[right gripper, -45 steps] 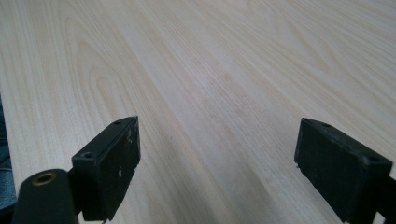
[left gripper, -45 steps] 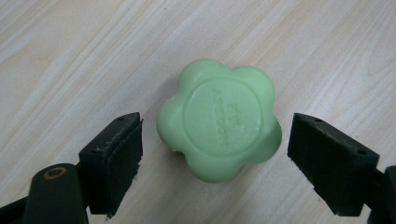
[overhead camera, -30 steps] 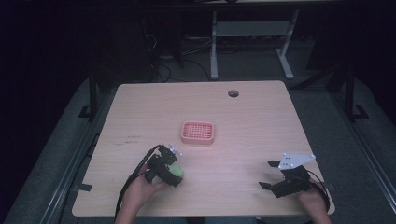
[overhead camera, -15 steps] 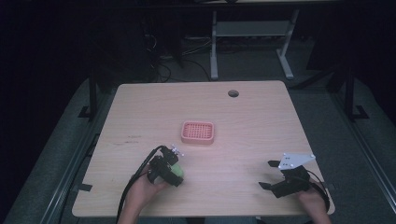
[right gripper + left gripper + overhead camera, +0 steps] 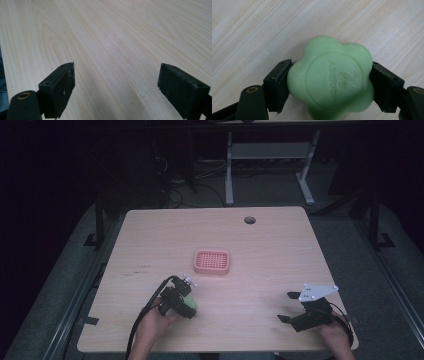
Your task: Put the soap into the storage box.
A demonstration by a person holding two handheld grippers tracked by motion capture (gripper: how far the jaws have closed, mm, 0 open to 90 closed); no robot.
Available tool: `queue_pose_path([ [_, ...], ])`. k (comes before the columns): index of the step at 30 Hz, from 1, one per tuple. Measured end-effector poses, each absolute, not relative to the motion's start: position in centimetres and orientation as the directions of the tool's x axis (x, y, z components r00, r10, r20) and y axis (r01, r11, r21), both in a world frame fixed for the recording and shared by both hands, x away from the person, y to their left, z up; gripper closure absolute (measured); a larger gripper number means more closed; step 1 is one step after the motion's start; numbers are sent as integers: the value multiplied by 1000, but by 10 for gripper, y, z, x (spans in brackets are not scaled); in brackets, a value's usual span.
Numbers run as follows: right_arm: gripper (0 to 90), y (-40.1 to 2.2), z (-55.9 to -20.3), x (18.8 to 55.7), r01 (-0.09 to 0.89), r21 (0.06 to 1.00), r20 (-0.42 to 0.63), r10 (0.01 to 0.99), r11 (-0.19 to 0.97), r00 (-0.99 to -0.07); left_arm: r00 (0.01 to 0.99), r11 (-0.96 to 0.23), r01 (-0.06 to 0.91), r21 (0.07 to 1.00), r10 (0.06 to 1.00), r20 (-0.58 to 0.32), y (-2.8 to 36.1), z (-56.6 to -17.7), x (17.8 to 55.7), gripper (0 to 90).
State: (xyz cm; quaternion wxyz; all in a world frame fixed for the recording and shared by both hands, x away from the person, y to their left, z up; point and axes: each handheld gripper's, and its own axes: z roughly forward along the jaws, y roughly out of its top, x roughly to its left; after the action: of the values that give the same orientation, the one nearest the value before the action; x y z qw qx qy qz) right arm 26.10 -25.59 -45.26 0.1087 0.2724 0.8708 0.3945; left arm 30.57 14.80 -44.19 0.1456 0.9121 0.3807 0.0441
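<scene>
The left gripper [image 5: 329,85] pinches a green flower-shaped soap [image 5: 330,80] near the table's [image 5: 280,245] front edge; its embossed lettering is too faint to read. The right gripper [image 5: 116,92] hangs spread over bare wood. The pink tray [image 5: 212,262] sits mid-table, with open surface around it.

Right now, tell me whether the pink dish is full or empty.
Empty: the high view shows the pink dish with its bare ridged floor; the green soap sits in the left hand-held gripper.

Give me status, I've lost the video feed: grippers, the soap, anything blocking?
Left gripper shut on green soap, low over table. Right gripper open, holding nothing. Pink dish mid-table, path clear.
</scene>
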Motion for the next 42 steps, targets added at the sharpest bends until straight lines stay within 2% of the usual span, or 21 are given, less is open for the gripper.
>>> queue_pose_path([
  [14, 138, -255, -453, 261, 387, 745, 24, 558, 543, -830, 723, -679, 660, 321, 690, -27, 144, -428, 308, 264],
  [42, 138, -255, -453, 261, 388, 750, 30, 558, 536, -829, 718, -657, 669, 349, 692, -73, 132, -412, 346, 266],
])
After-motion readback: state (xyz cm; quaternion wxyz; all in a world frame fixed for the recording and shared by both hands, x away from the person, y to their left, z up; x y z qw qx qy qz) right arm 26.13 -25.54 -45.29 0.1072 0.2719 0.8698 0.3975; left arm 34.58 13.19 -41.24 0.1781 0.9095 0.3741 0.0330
